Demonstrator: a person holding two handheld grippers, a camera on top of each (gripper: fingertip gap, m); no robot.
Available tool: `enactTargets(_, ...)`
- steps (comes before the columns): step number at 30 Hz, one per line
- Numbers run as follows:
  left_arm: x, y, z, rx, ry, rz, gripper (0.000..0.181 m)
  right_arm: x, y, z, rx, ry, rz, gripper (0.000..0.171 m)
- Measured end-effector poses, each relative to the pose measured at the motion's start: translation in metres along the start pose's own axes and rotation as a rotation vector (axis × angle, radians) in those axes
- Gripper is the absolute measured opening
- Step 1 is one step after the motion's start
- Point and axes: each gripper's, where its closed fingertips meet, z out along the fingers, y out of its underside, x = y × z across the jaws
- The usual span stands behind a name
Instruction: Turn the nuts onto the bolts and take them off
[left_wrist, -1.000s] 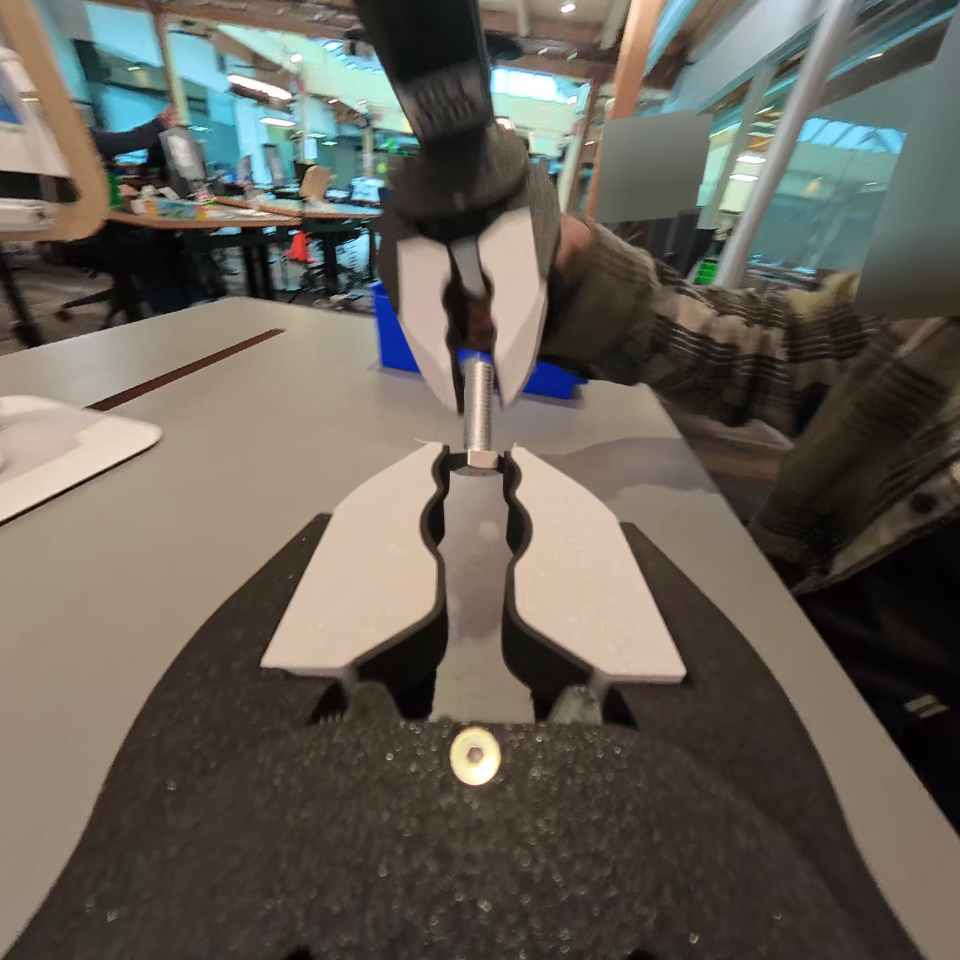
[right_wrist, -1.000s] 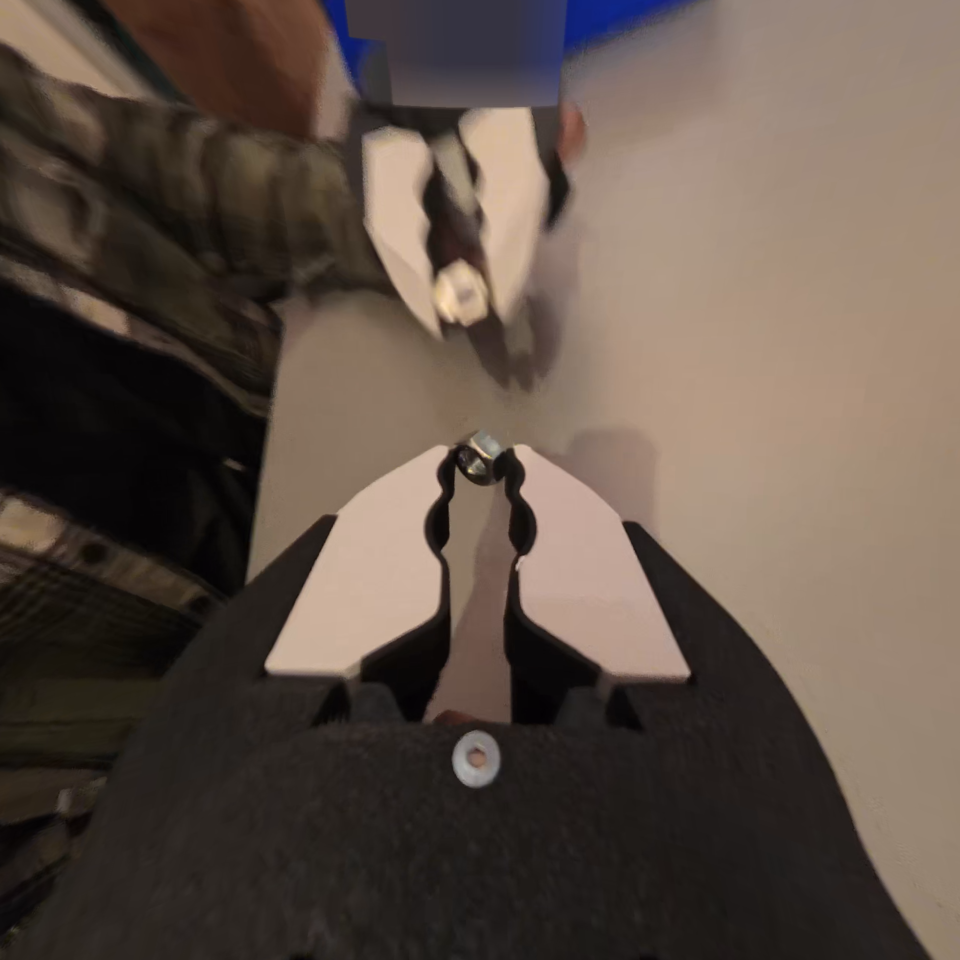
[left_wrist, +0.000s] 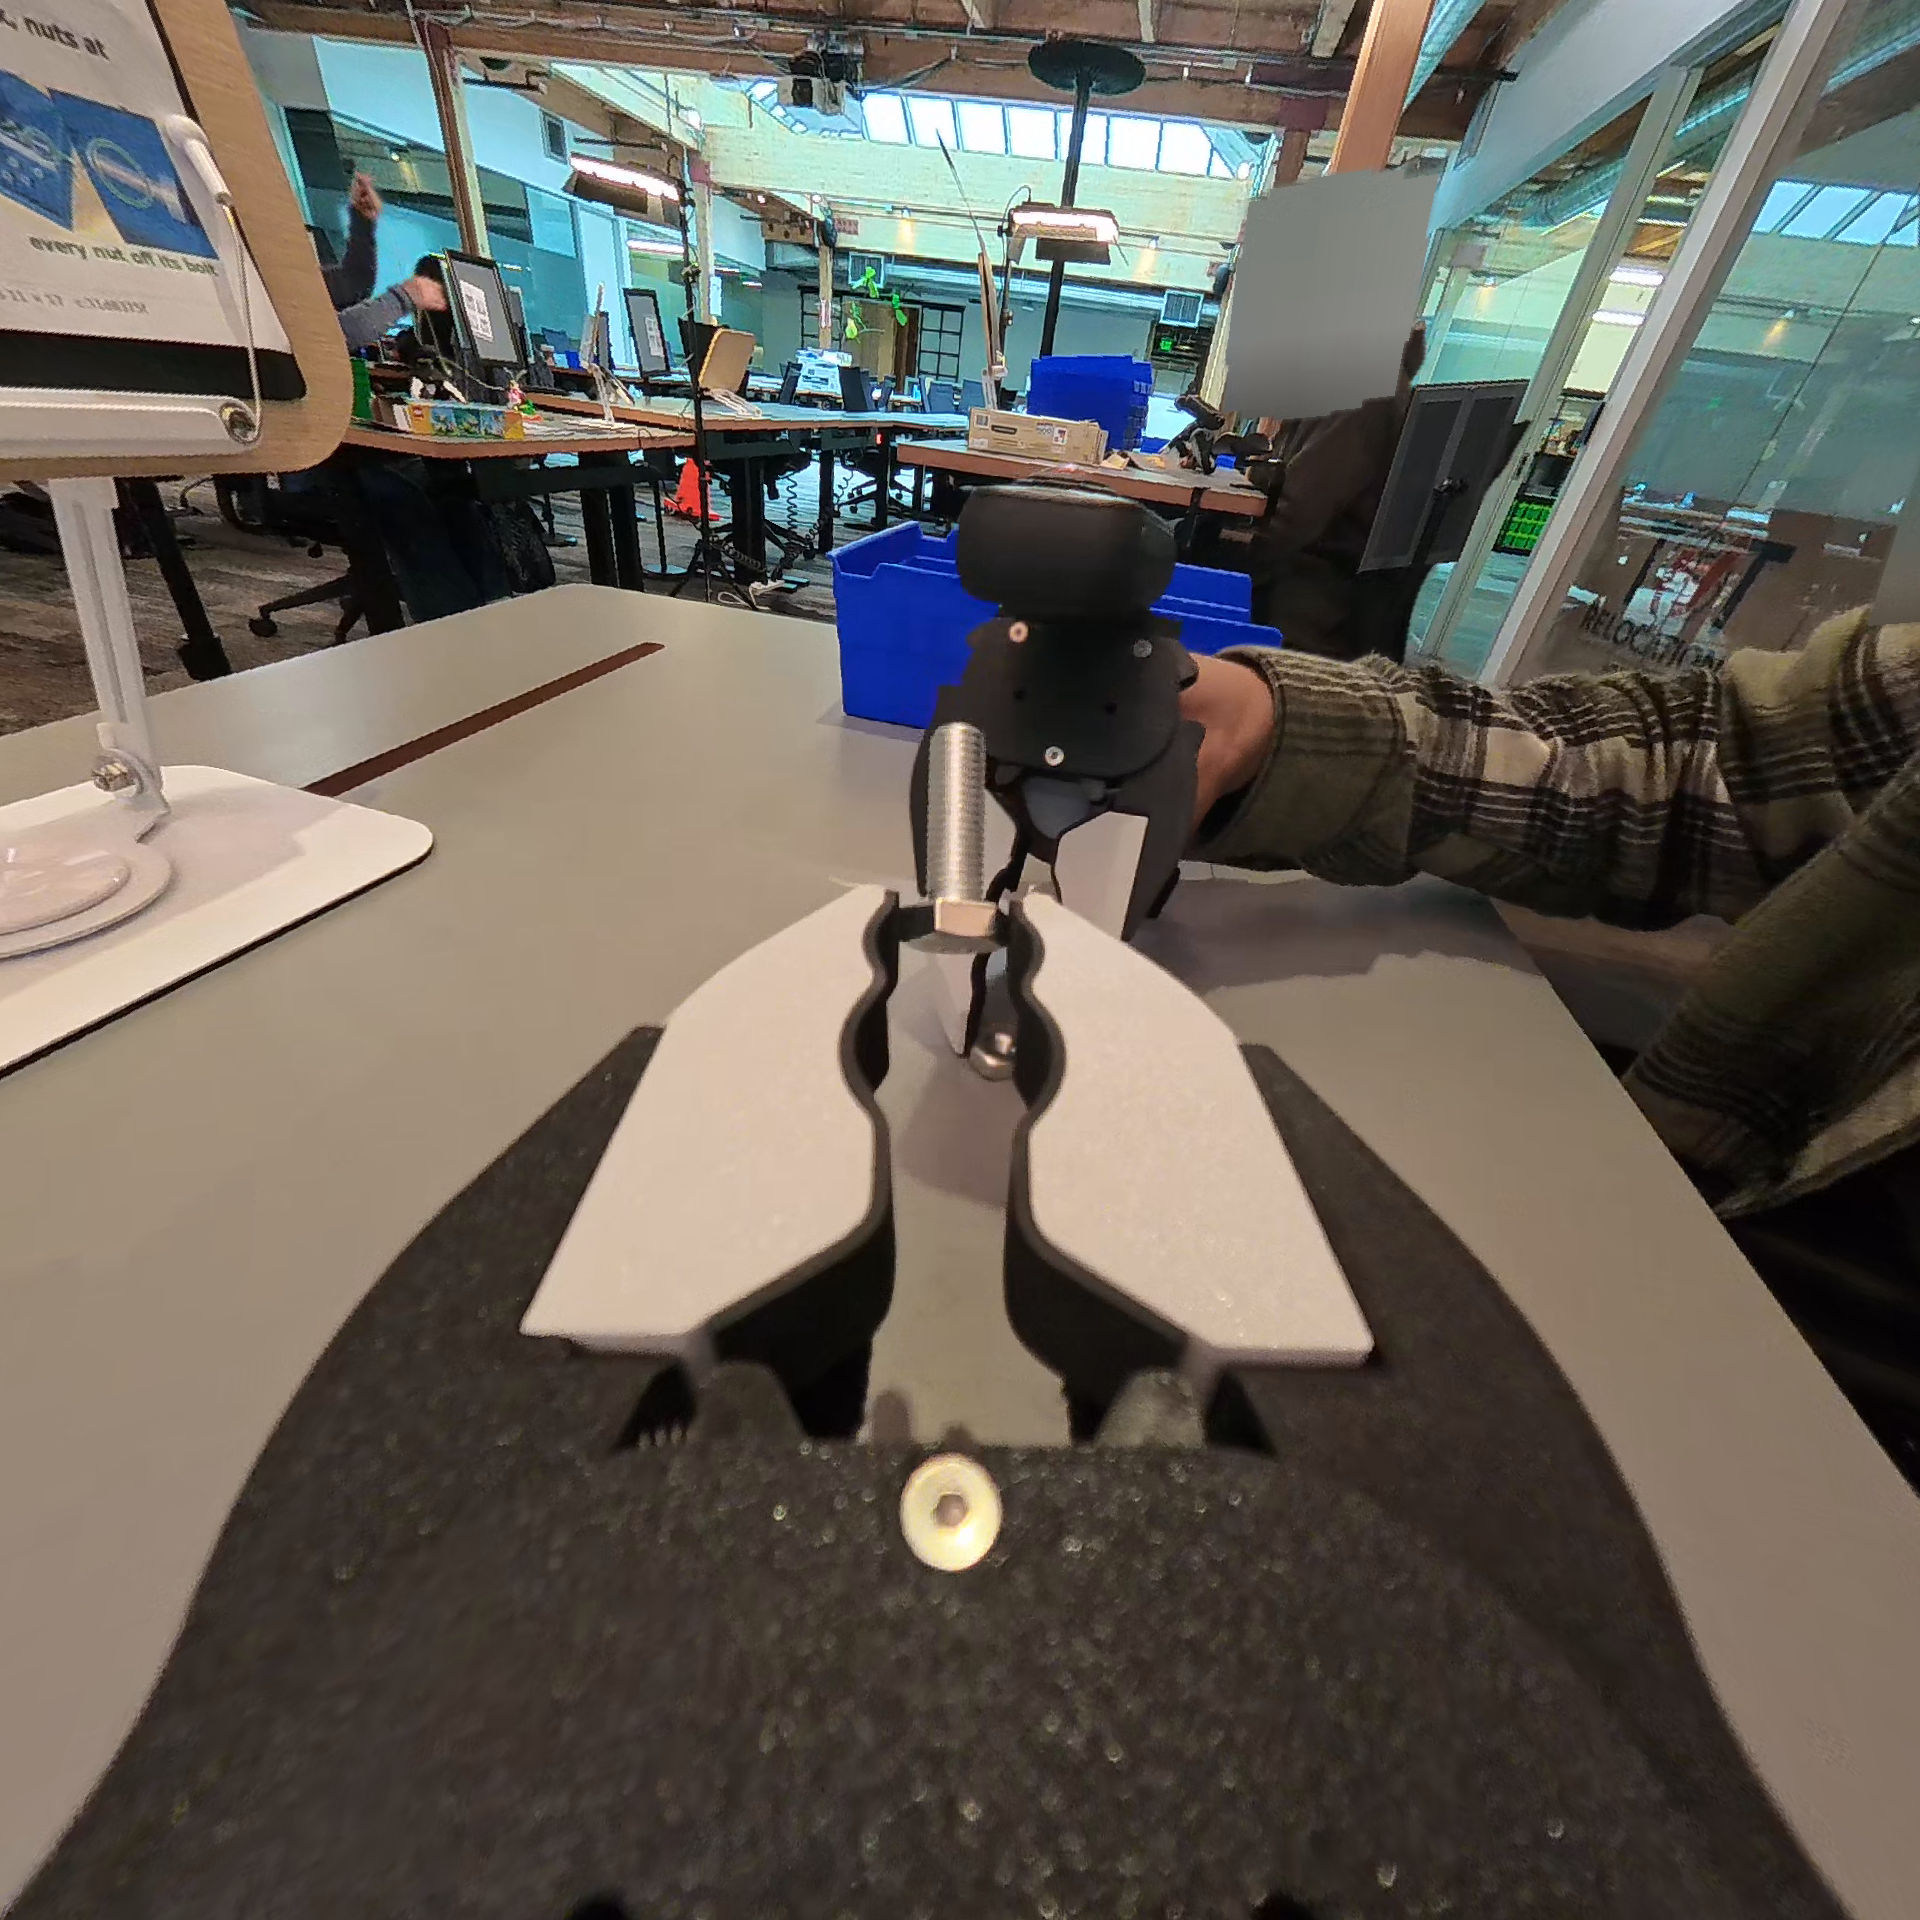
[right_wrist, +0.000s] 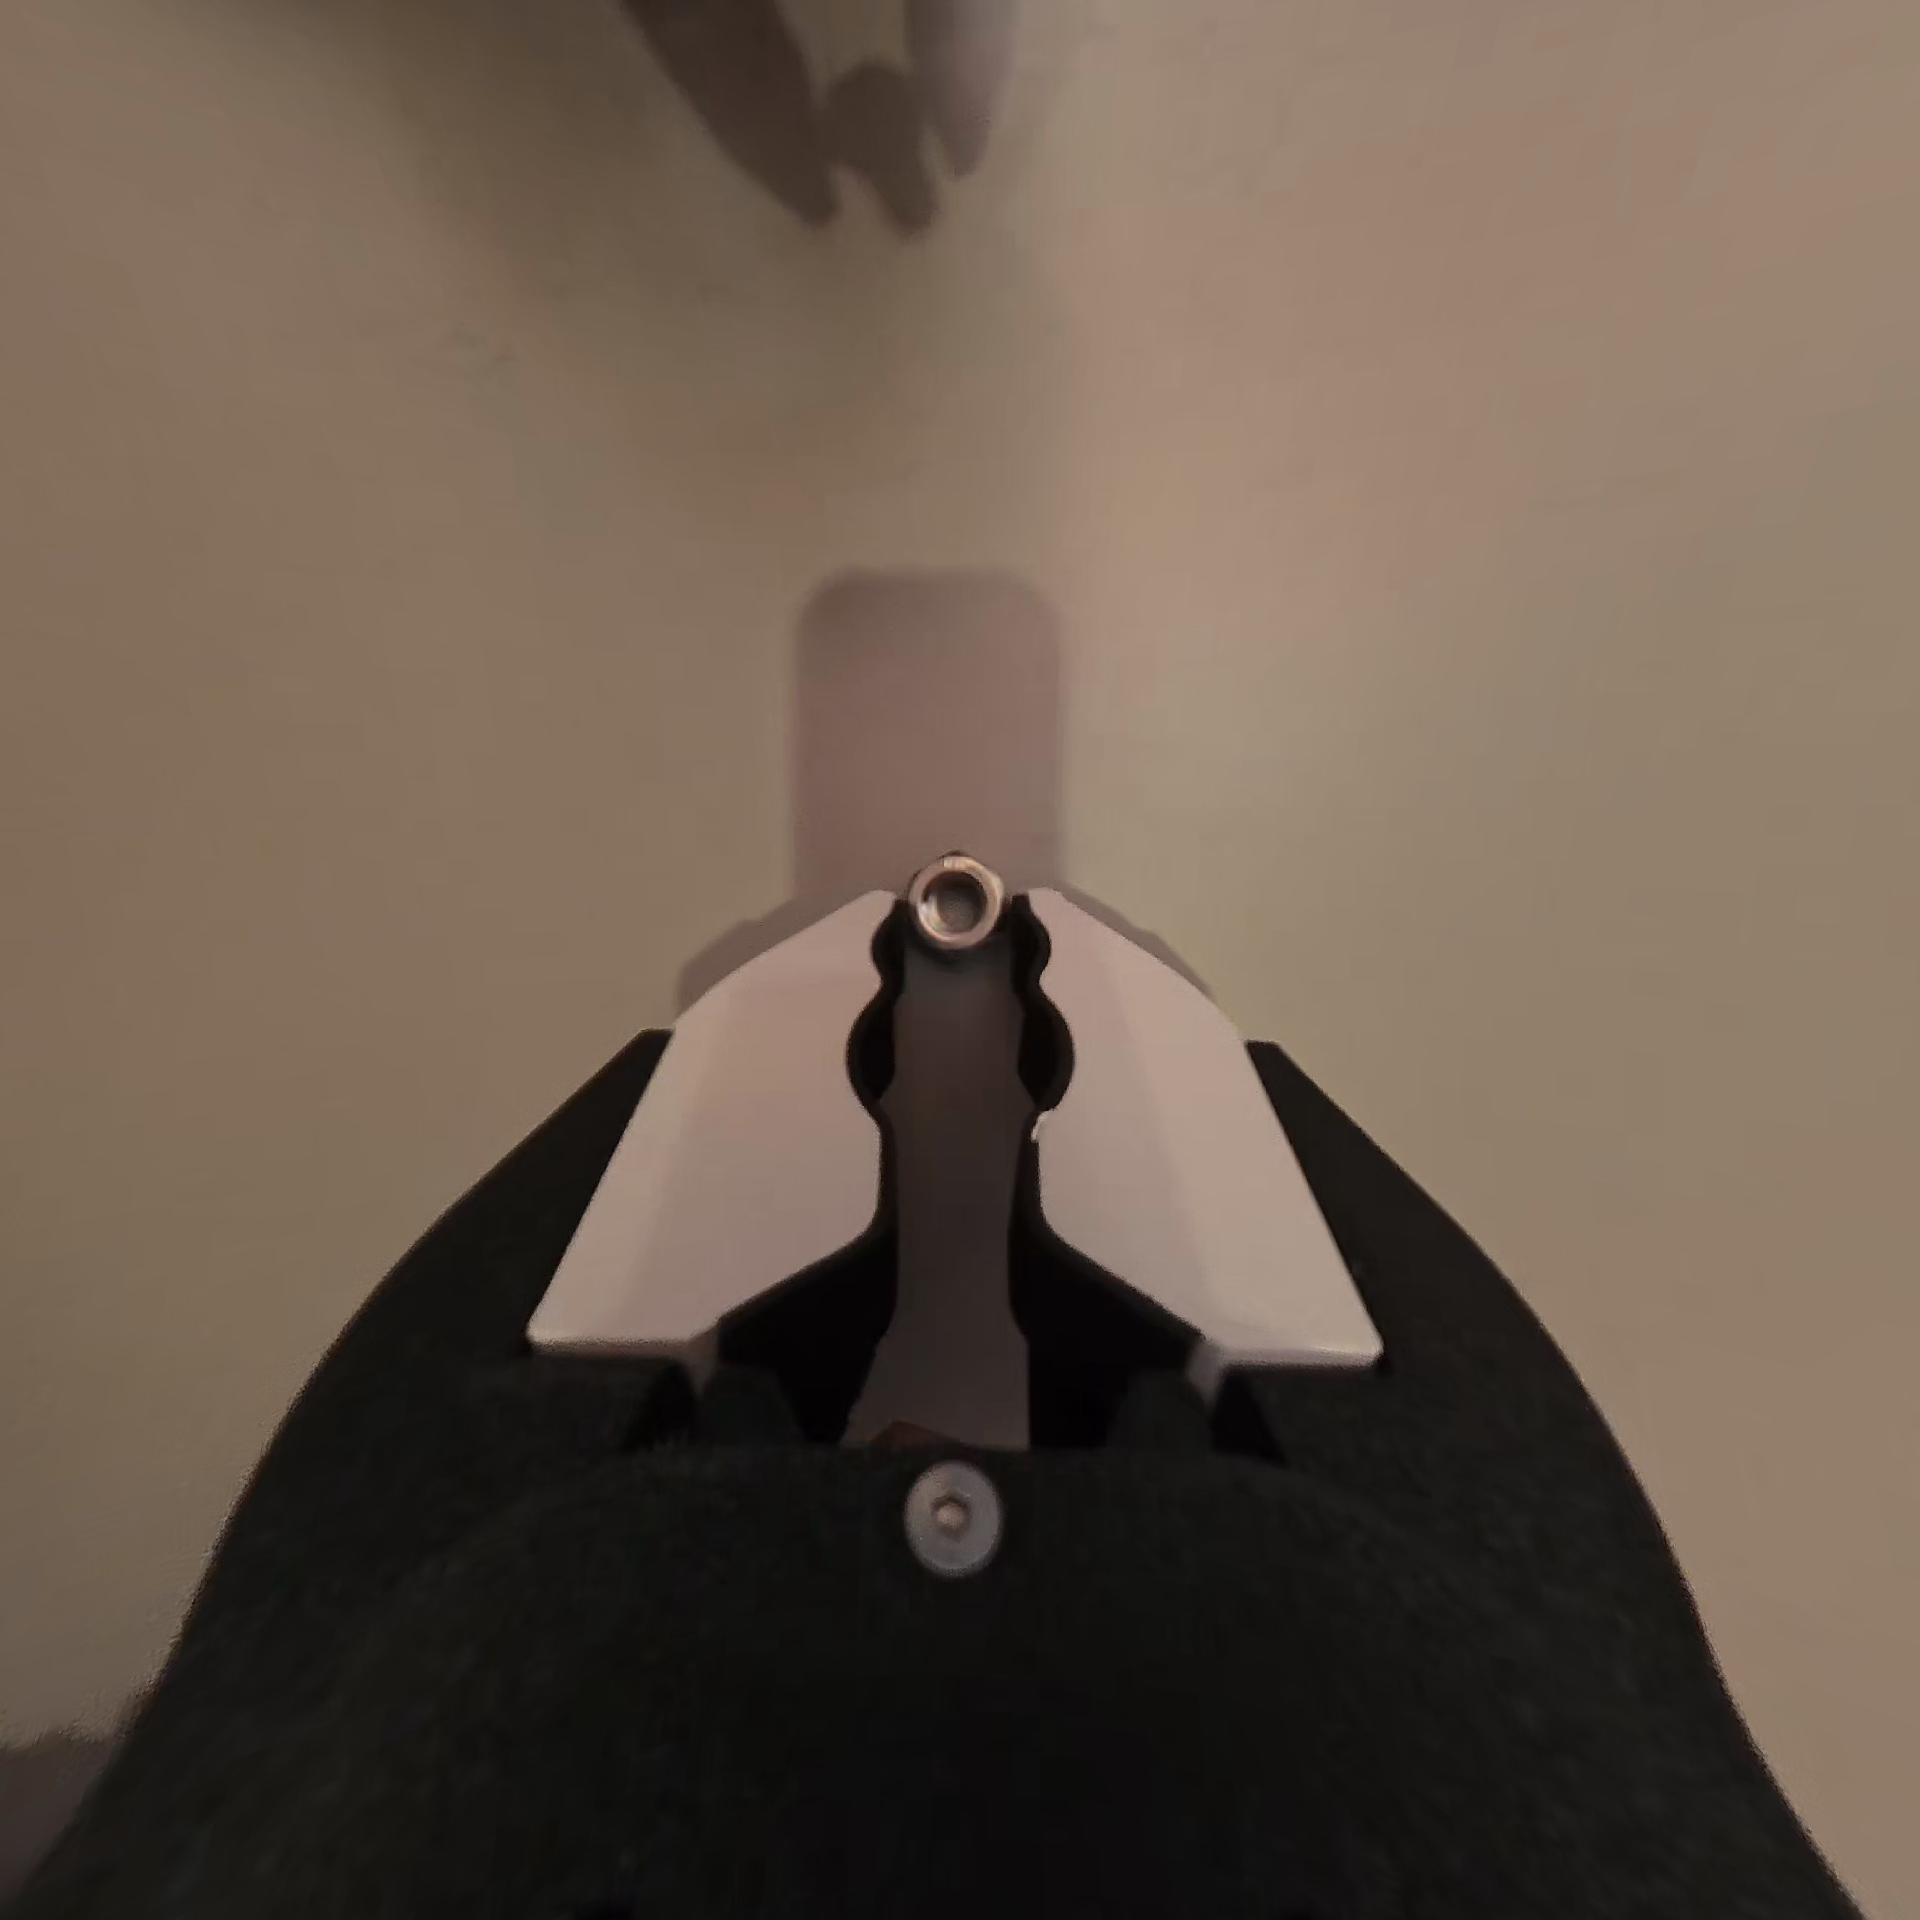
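Here the left tool (left_wrist: 951, 920) is clenched on the hex head of a silver bolt (left_wrist: 956, 821), which stands upright with its threaded shank pointing up, above the grey table (left_wrist: 623, 935); the right tool (right_wrist: 954, 920), tips down at the table just beyond, pinches a small silver nut (right_wrist: 954, 912) between its tips; a blue bin (left_wrist: 894, 644) sits farther back.
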Motion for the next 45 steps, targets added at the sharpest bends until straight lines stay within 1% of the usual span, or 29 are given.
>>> enactTargets(7, 0.001, 0.002, 0.002, -0.013, -0.001, 0.010, 0.019, 0.001, 0.001, -0.001, 0.056, 0.048, 0.003, 0.023)
enactTargets(8, 0.001, 0.003, 0.002, -0.015, -0.002, 0.012, 0.019, 0.003, 0.000, -0.004, 0.080, 0.069, 0.008, 0.027)
enactTargets(9, 0.001, 0.003, 0.002, -0.016, -0.003, 0.014, 0.019, 0.006, -0.005, -0.011, 0.138, 0.085, 0.020, 0.027)
enactTargets(11, 0.003, 0.003, 0.003, -0.014, 0.001, 0.017, 0.019, 0.011, -0.026, -0.033, 0.320, 0.083, 0.073, 0.026)
enactTargets(14, 0.007, 0.002, 0.006, -0.008, 0.014, 0.016, 0.019, 0.003, -0.075, -0.072, 0.636, -0.024, 0.128, 0.025)
enactTargets(15, 0.009, 0.002, 0.007, -0.007, 0.023, 0.012, 0.019, -0.001, -0.089, -0.080, 0.701, -0.053, 0.124, 0.025)
enactTargets(17, 0.013, 0.003, 0.010, -0.005, 0.035, 0.013, 0.019, -0.007, -0.107, -0.086, 0.751, -0.072, 0.101, 0.025)
enactTargets(21, 0.020, 0.006, 0.016, -0.017, 0.052, 0.018, 0.019, -0.018, -0.125, -0.082, 0.778, -0.112, 0.084, 0.024)
enactTargets(22, 0.021, 0.006, 0.017, -0.017, 0.057, 0.018, 0.019, -0.020, -0.126, -0.080, 0.776, -0.111, 0.080, 0.019)
enactTargets(23, 0.023, 0.006, 0.018, -0.016, 0.061, 0.020, 0.019, -0.022, -0.127, -0.079, 0.782, -0.108, 0.070, 0.010)
enactTargets(28, 0.024, 0.007, 0.019, -0.023, 0.076, -0.005, 0.019, -0.023, -0.130, -0.079, 0.777, -0.094, 0.064, 0.009)
enactTargets(31, 0.021, 0.017, 0.023, -0.097, 0.070, -0.046, 0.022, -0.022, -0.123, -0.072, 0.665, -0.067, 0.027, 0.009)
enactTargets(33, 0.016, 0.027, 0.026, -0.156, 0.041, -0.055, 0.036, -0.021, -0.118, -0.068, 0.607, -0.049, 0.009, 0.009)
enactTargets(35, 0.014, 0.036, 0.026, -0.213, 0.024, -0.031, 0.039, -0.021, -0.113, -0.065, 0.576, -0.034, -0.005, 0.009)
enactTargets(37, 0.015, 0.039, 0.027, -0.231, 0.027, -0.005, 0.039, -0.020, -0.106, -0.063, 0.552, -0.009, -0.012, 0.009)
enactTargets(41, 0.023, 0.042, 0.029, -0.250, 0.066, 0.036, 0.034, -0.027, -0.096, -0.055, 0.501, -0.027, -0.025, 0.009)
enactTargets(45, 0.034, 0.046, 0.032, -0.278, 0.092, 0.106, 0.029, -0.032, -0.092, -0.052, 0.462, -0.003, -0.053, 0.009)
